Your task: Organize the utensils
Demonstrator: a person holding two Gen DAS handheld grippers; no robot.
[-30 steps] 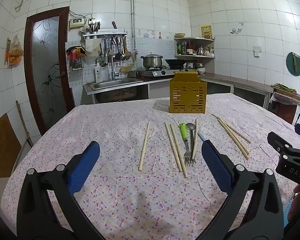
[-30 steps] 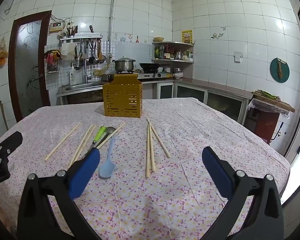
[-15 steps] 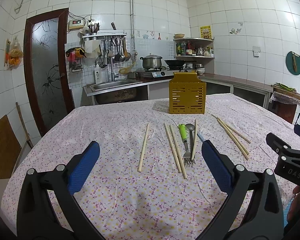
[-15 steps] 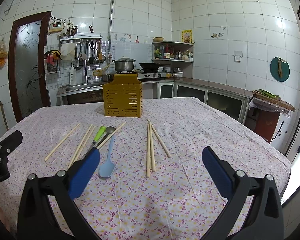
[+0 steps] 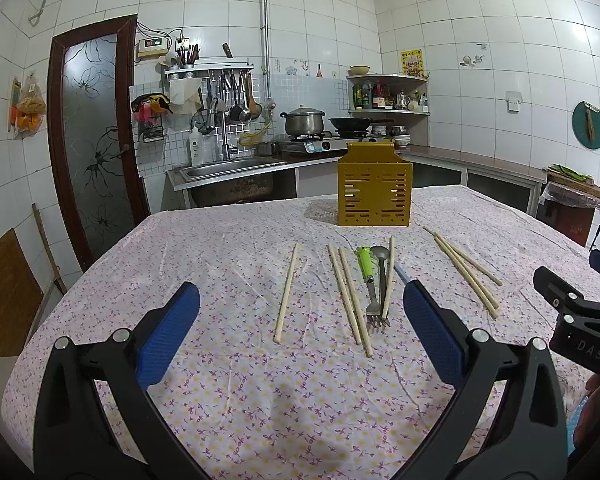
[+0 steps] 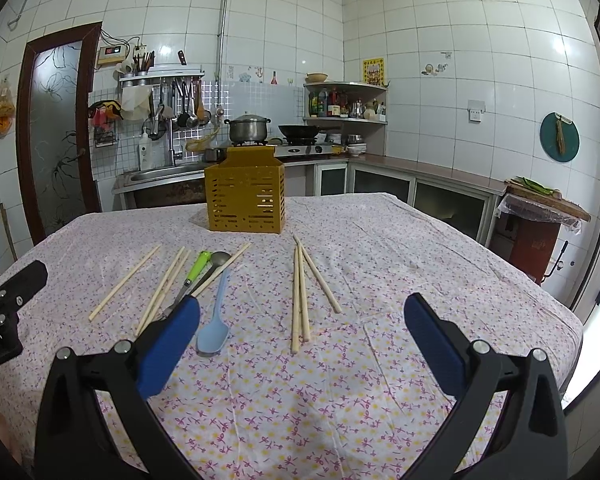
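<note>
A yellow slotted utensil holder (image 5: 374, 189) (image 6: 245, 198) stands upright at the far middle of the table. In front of it lie several wooden chopsticks (image 5: 286, 291) (image 6: 300, 298), a green-handled fork (image 5: 369, 280) (image 6: 188, 278), a metal spoon (image 5: 381, 264) (image 6: 216, 261) and a light blue plastic spoon (image 6: 216, 320). My left gripper (image 5: 300, 332) is open and empty, held above the near table, short of the chopsticks. My right gripper (image 6: 300, 336) is open and empty, its left finger (image 6: 168, 344) overlapping the fork's tines in view.
The table has a floral cloth (image 5: 228, 248) (image 6: 400, 248). Behind it are a sink counter (image 5: 228, 168), a stove with a pot (image 5: 303, 122) and wall shelves. A door (image 5: 96, 140) is at the left. A covered side stand (image 6: 540, 216) is at the right.
</note>
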